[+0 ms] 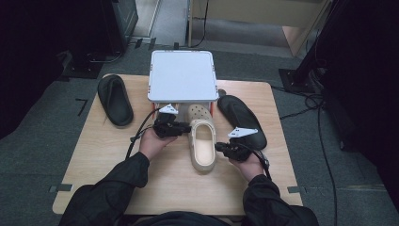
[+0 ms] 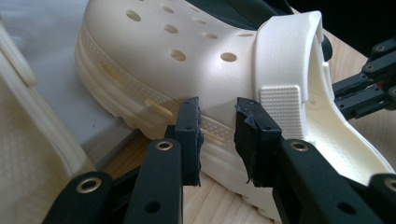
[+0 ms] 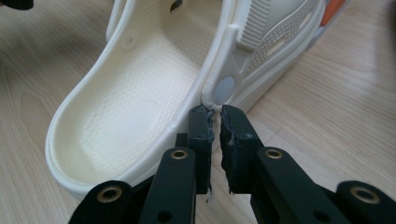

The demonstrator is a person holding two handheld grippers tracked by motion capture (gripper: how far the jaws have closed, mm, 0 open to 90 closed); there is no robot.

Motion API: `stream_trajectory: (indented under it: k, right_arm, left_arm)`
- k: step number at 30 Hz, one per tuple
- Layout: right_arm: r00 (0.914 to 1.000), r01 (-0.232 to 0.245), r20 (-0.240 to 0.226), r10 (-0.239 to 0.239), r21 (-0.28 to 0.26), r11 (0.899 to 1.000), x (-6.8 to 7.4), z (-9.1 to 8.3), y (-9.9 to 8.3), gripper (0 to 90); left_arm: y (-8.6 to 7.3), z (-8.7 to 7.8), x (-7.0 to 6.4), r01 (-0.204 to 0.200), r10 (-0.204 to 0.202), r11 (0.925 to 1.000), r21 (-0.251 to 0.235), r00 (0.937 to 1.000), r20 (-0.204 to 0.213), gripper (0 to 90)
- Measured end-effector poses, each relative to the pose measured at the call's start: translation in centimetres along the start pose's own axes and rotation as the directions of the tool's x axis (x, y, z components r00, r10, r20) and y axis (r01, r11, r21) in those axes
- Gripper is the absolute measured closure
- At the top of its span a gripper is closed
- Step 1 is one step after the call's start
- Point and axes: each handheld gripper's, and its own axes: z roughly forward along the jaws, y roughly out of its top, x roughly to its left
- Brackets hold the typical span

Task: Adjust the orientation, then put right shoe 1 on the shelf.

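While both grippers close in on the cream perforated foam clog (image 1: 202,136), the work looks to be at an early stage: the shoe lies sole-down on the pale wooden table (image 1: 94,155), its toe tucked just under the front edge of the white square-topped rack (image 1: 182,75), and it has not been lifted or seated further.

At the table's ten o'clock lies a black slipper (image 1: 115,100), untouched. The left gripper (image 1: 181,128) sits at the clog's nine o'clock side; in the left gripper view its jaws stand a little apart, just short of the clog's sole edge (image 2: 205,126), gripping nothing. The clog's long axis runs six to twelve o'clock, toe at twelve, open heel at six. The right gripper (image 1: 221,146) meets the clog's four o'clock side; its jaws are almost together, seemingly pinching the rim (image 3: 212,108) near the strap rivet. A second black slipper (image 1: 242,120) lies at two o'clock.

I judge that securing the grasp and moving the clog remain.
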Motion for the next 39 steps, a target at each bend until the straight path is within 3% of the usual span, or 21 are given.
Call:
stream_trajectory:
  k: [6,13,16,19,28,32,35,39]
  right_arm:
    - [0.9999,0.012,0.001,-0.012,-0.023,1.000,0.1,-0.5,0.1,79.9]
    - [0.9971,0.062,-0.039,-0.065,-0.073,0.995,2.0,-2.1,-0.1,79.3]
    - [0.9943,0.083,-0.062,-0.087,-0.072,0.994,2.9,-2.4,-0.4,77.9]
    - [0.9900,0.105,-0.086,-0.111,-0.076,0.992,3.7,-2.7,-0.9,76.3]
    - [0.9808,0.122,-0.146,-0.129,-0.056,0.991,5.4,-2.9,-2.0,77.2]
    - [0.9685,0.169,-0.182,-0.170,-0.025,0.985,5.9,-2.4,-2.7,77.5]
    - [0.9533,0.220,-0.210,-0.217,-0.010,0.975,6.3,-1.9,-3.1,78.1]
    - [0.9474,0.250,-0.205,-0.246,-0.006,0.968,6.7,-1.5,-3.4,78.0]
  left_arm:
    - [0.4,-0.9,-0.2,-0.021,0.021,0.9997,-0.008,0.9998,0.006,69.4]
    - [1.3,-3.0,-0.9,-0.059,0.059,0.9981,-0.019,0.9982,0.015,69.4]
    - [1.7,-4.3,-0.8,-0.053,0.054,0.9975,-0.046,0.9983,0.022,69.5]
    - [2.1,-5.3,-0.7,-0.057,0.057,0.9976,-0.040,0.9983,0.008,69.4]
    - [3.6,-8.0,0.0,-0.064,0.064,0.9951,-0.074,0.9979,-0.010,69.8]
    - [4.6,-8.5,0.0,-0.071,0.070,0.9934,-0.090,0.9975,-0.006,70.0]
    - [5.3,-8.8,0.2,-0.075,0.075,0.9931,-0.090,0.9972,-0.008,70.1]
    - [6.3,-9.3,0.7,-0.070,0.069,0.9931,-0.094,0.9975,-0.014,70.0]
